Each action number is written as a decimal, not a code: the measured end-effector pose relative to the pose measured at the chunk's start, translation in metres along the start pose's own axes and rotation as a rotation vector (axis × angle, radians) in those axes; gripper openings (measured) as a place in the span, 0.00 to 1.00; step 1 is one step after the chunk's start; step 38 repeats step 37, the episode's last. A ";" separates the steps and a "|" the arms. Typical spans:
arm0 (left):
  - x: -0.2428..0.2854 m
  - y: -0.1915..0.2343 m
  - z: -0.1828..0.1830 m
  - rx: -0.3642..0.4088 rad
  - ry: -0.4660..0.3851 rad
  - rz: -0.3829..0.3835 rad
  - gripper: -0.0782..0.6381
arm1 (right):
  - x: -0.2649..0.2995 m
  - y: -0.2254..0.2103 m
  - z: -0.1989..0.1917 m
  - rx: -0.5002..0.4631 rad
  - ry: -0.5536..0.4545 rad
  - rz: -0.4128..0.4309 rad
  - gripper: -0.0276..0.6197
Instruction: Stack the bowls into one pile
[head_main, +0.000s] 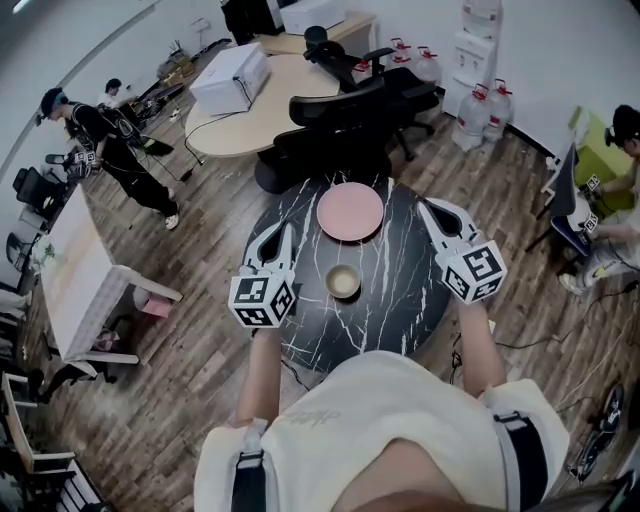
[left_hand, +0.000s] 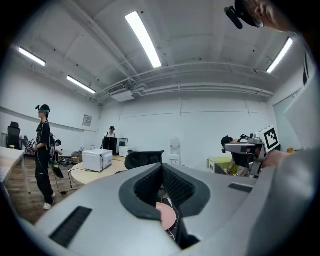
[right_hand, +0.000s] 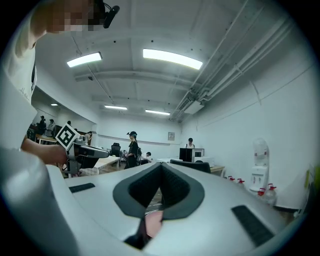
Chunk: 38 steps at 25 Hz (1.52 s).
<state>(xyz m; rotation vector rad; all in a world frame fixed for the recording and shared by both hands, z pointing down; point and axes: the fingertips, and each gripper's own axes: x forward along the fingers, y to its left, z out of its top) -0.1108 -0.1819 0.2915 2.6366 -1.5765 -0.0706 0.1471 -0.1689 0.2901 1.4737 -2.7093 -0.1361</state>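
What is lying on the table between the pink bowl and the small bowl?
Nothing: in the head view, only bare black tabletop shows between the pink bowl and the small bowl.

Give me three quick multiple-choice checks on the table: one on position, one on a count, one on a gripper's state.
1. Where does the small bowl sit relative to the pink bowl?
A. nearer the person, apart from it
B. beyond it
C. nested inside it

2. How many bowls are on the table?
A. one
B. two
C. four

3. How does the right gripper stand?
A. shut on the small bowl
B. wide open
C. shut, empty

Answers:
1 A: the head view shows bare tabletop between them, with the small one closer to the person.
2 B: only those two lie there.
3 C: its pads meet with nothing between them.
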 end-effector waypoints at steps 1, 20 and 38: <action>0.001 0.000 0.003 0.006 -0.005 -0.001 0.14 | 0.001 -0.001 0.000 0.002 -0.008 -0.003 0.05; -0.003 -0.003 -0.024 -0.010 0.035 0.001 0.14 | 0.000 0.015 -0.034 0.034 0.066 0.030 0.05; -0.005 -0.013 -0.022 0.021 0.042 -0.016 0.14 | -0.006 0.015 -0.036 0.010 0.076 0.019 0.05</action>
